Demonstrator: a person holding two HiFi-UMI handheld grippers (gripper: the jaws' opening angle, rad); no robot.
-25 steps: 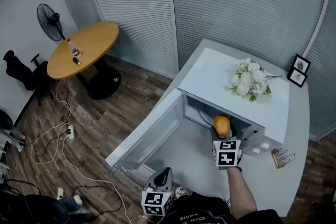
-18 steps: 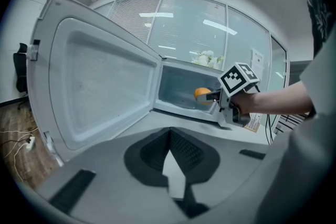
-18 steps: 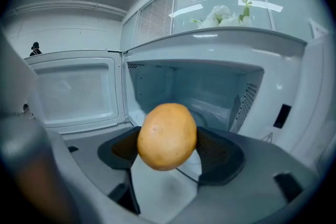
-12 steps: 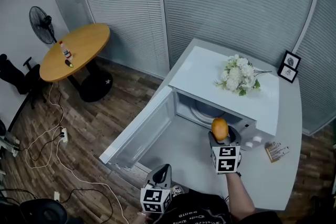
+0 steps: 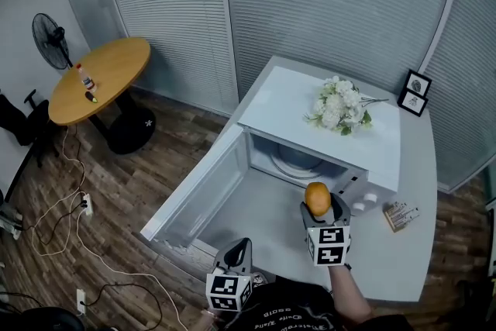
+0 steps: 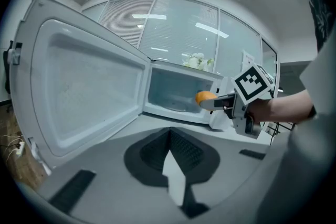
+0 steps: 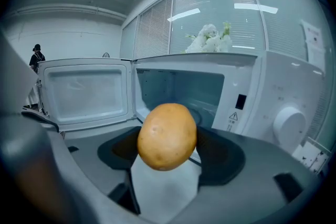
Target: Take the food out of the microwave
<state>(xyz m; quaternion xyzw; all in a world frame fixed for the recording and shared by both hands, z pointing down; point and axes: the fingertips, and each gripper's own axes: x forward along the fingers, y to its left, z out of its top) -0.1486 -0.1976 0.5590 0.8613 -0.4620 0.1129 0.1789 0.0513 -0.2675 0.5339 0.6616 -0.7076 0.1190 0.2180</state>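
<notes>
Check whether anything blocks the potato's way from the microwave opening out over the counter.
Nothing visible does. The right tool is shut on the potato just in front of the microwave's opening. The door is swung wide to the left, the counter beneath is bare, and the left tool sits low, off to the side.

white flowers (image 5: 335,108), picture frame (image 5: 413,93), round table (image 5: 99,80)

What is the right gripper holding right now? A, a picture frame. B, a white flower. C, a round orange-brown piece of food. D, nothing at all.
C: the right gripper has its jaws closed on the round orange-brown food, held in front of the open microwave.
</notes>
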